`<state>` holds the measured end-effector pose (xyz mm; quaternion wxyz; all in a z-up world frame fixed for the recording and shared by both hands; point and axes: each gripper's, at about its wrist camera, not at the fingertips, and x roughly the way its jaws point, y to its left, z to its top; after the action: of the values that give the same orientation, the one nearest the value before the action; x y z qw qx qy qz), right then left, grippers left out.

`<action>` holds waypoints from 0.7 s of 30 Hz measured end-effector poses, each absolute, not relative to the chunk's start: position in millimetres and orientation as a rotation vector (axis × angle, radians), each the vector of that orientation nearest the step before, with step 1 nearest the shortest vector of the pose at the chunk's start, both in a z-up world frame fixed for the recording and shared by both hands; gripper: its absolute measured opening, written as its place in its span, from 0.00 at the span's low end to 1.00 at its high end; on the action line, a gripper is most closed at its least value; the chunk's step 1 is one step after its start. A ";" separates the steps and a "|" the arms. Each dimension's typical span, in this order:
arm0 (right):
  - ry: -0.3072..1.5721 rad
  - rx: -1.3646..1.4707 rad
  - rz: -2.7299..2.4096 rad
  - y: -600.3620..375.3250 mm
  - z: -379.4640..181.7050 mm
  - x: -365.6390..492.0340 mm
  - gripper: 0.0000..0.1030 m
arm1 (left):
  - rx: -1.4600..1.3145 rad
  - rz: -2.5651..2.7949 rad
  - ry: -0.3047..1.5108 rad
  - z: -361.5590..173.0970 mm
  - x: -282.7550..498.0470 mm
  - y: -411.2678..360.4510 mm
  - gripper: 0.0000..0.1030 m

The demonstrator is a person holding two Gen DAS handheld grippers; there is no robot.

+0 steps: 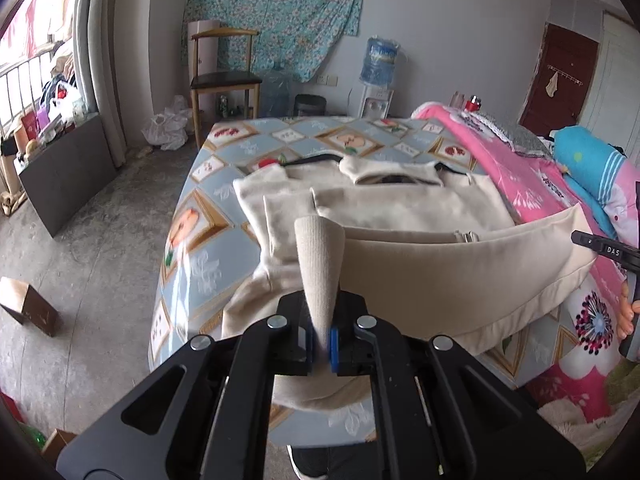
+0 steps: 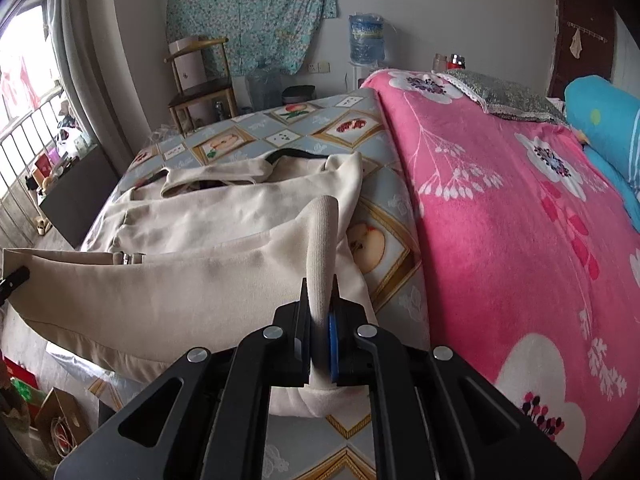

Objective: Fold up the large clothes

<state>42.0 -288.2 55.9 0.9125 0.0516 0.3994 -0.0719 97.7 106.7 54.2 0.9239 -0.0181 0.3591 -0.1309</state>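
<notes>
A cream zip-up jacket (image 1: 400, 208) lay spread on a bed covered by a fruit-patterned sheet (image 1: 208, 216), its collar end away from the cameras and its near hem lifted off the sheet. The left gripper (image 1: 322, 344) was pinched tight on the ribbed hem at the jacket's left corner, the cloth standing up between its blue pads (image 1: 333, 344). The right gripper (image 2: 320, 344) was likewise clamped on the hem's right corner, a ribbed fold rising out of its jaws. Between the two grips the hem hung taut. A pink floral blanket (image 2: 520, 220) lay just beside the jacket on the right.
</notes>
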 end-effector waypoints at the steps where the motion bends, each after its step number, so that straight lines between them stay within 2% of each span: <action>1: 0.811 0.099 -0.147 -288.4 58.7 48.7 0.06 | -0.026 -0.268 0.726 57.3 105.6 105.2 0.05; 7: 0.746 0.085 -0.122 -304.3 70.9 122.7 0.06 | 0.026 -0.265 0.669 76.1 183.6 95.2 0.05; 14: 0.720 0.090 -0.086 -324.7 80.6 241.7 0.06 | 0.072 -0.237 0.682 90.3 314.9 91.4 0.05; 18: 0.740 0.035 -0.111 -328.9 64.7 302.0 0.06 | 0.107 -0.211 0.748 70.6 382.9 78.3 0.05; 21: 0.850 0.044 -0.121 -336.5 17.7 344.5 0.06 | 0.134 -0.181 0.866 29.3 424.8 67.9 0.05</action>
<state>344.5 -336.5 17.7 0.9090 0.0211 0.4122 -0.0584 424.8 67.9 29.3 0.9016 0.0647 0.4185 -0.0877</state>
